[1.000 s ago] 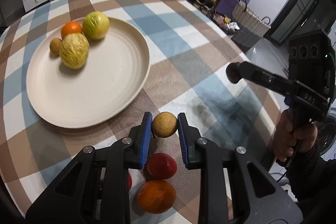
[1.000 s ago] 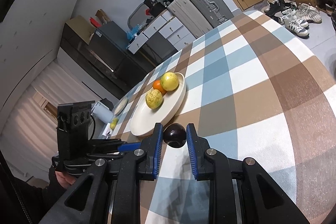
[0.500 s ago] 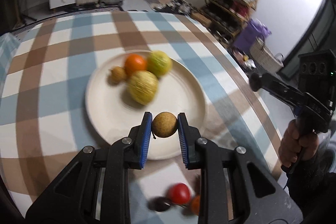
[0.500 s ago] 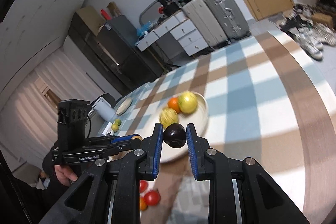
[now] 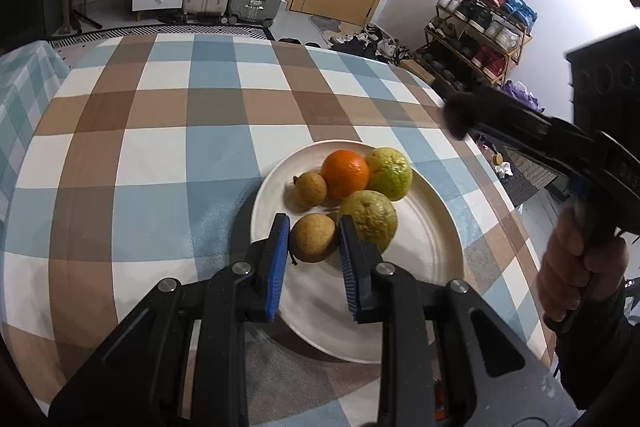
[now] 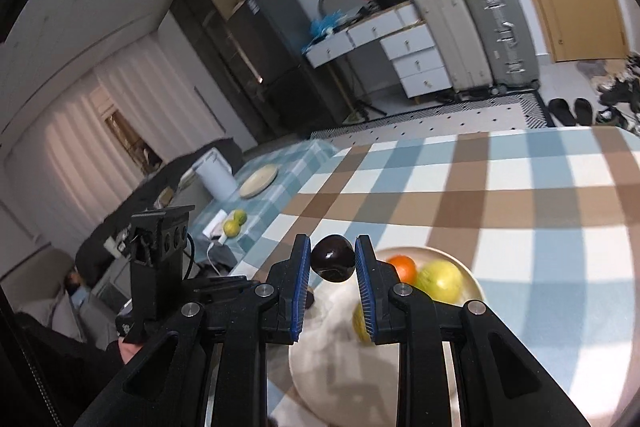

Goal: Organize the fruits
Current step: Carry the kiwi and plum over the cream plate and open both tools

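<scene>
My left gripper [image 5: 313, 241] is shut on a small brown fruit [image 5: 312, 237] and holds it low over the cream plate [image 5: 424, 267]. On the plate lie another small brown fruit [image 5: 310, 189], an orange [image 5: 345, 167] and two yellow-green fruits [image 5: 390, 167] [image 5: 370, 219]. My right gripper [image 6: 332, 261] is shut on a dark purple fruit [image 6: 333, 258] above the plate's near-left rim [image 6: 474, 281]. The right gripper also shows at the right of the left wrist view [image 5: 456, 117].
The plate sits on a table with a blue, brown and white checked cloth [image 5: 168, 155]. A lower side table [image 6: 276, 187] holds a white jug, a plate and two green fruits. Suitcases and drawers stand beyond the far edge.
Both grippers rose and moved over the plate with their fruits still held. The left gripper has come down close to the plate beside the fruits there. The loose red and orange fruits have left the view.
</scene>
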### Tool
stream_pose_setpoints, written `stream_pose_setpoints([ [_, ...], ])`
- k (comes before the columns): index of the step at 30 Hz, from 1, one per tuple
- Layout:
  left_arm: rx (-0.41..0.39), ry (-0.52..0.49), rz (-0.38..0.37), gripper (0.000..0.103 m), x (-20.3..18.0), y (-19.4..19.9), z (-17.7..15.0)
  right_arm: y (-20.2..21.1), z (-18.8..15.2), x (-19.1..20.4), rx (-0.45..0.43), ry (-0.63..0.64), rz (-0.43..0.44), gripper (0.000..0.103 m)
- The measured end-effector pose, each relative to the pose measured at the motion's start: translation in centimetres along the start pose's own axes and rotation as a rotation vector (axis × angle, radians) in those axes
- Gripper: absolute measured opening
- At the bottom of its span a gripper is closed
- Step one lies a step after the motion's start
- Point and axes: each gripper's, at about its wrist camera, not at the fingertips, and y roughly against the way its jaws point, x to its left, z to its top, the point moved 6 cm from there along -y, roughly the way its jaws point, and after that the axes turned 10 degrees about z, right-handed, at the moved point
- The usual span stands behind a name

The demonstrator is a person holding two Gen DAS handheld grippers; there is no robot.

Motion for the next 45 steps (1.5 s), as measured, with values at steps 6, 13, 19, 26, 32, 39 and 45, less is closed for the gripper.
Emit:
stream_pose_setpoints([
  [6, -0.004, 0.003, -0.033, 0.022, 0.3, -1.1, -0.4, -5.6, 0.0, -1.0, 0.096, -0.009, 0.004, 0.023],
  [13, 0.002, -0.02, -0.044, 0.022, 0.3, -2.4, -0.6, -9.3, -1.4, -2.4, 0.19, -0.029, -0.025, 0.023],
  [19, 0.022, -0.04, -0.057, 0.022, 0.1, -3.5, -0.8, -10.7, -2.3, -3.1, 0.243, -0.031, -0.058, 0.023],
  [26, 0.024, -0.04, -0.046, 0.022, 0.3, -4.3, -0.4, -11.5, -2.9, -3.5, 0.277, -0.036, -0.069, 0.023],
  [32, 0.027, -0.048, -0.045, 0.022, 0.3, -4.5, -0.4, -11.9, -2.9, -3.4, 0.289, -0.027, -0.082, 0.024],
  [39, 0.028, -0.045, -0.025, 0.023, 0.4, -4.4, -0.3, -11.9, -2.9, -3.6, 0.279, -0.03, -0.1, 0.024],
  [45, 0.014, -0.044, -0.012, 0.049, 0.1, -3.2, -0.1, -10.0, -2.3, -3.2, 0.226, -0.043, -0.092, 0.045],
])
